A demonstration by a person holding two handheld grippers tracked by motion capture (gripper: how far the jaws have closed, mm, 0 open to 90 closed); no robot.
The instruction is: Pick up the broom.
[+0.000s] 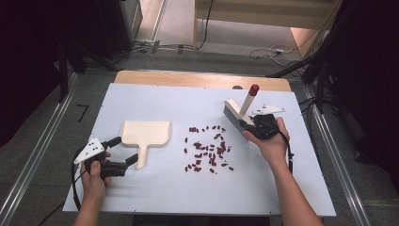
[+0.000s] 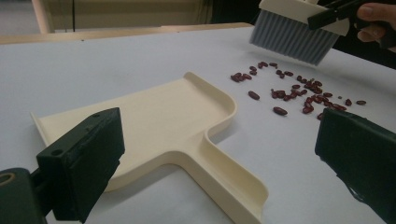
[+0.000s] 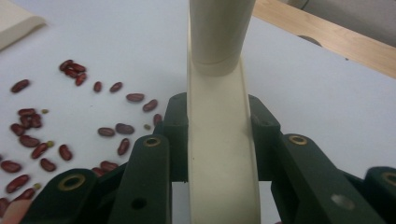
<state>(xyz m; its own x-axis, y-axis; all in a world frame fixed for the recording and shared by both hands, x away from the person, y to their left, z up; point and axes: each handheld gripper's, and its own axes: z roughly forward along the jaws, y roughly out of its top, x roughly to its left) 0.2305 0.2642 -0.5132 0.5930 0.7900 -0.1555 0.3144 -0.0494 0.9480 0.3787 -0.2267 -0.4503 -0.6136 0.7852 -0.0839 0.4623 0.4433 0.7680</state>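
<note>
A cream dustpan (image 1: 145, 133) lies flat on the white table cover, its handle (image 2: 229, 179) pointing toward the person. My left gripper (image 1: 123, 152) is open, its jaws either side of the handle without touching it. Several dark red beans (image 1: 208, 149) are scattered mid-table, also seen as beans (image 2: 299, 91) and beans (image 3: 42, 135). My right gripper (image 1: 248, 125) is shut on a cream brush (image 1: 239, 111) with grey bristles (image 2: 292, 39) and a red-tipped handle, held just above the table at the beans' far right. The brush back (image 3: 219, 140) is clamped between the jaws.
The white cover (image 1: 155, 99) spans a wooden table (image 1: 197, 79), whose bare strip shows along the far edge. Metal rails run along both sides on the floor. Cables lie on the floor beyond the table.
</note>
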